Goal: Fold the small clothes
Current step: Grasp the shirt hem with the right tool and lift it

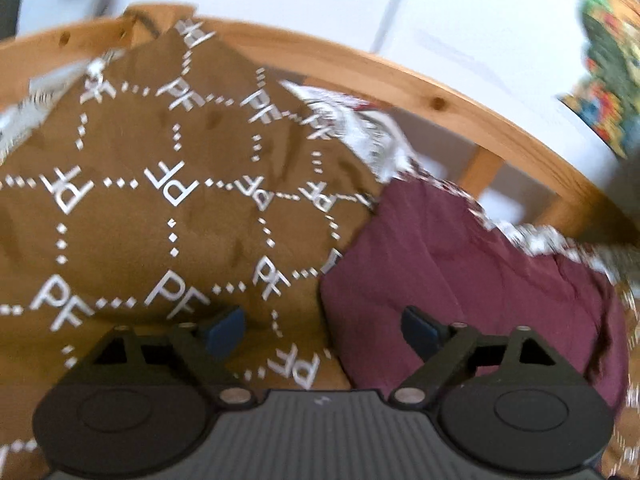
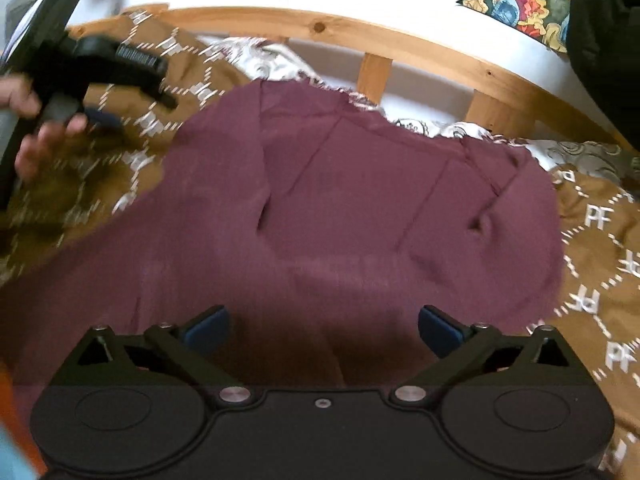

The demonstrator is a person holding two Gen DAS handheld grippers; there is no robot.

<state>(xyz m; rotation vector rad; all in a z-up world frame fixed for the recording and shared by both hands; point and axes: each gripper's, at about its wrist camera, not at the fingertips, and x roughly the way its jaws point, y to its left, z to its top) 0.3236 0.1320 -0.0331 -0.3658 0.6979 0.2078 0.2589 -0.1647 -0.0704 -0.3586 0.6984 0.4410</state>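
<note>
Right wrist view: maroon woven-cloth garment point(image 2: 340, 208) lies in a roughly rectangular bundle, creased and seamed, on the brown PF-patterned bedspread point(image 2: 600, 264) near the pine bed rail point(image 2: 360, 28). Looks partly folded; final folds likely remain. Right gripper point(image 2: 323, 330) and left gripper point(image 1: 323, 330) both gape wide, holding nothing.

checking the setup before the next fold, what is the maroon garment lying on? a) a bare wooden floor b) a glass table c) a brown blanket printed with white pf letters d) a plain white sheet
c, the maroon garment lies spread on the brown blanket with white PF letters and dotted lines, seen on both sides of it.
</note>
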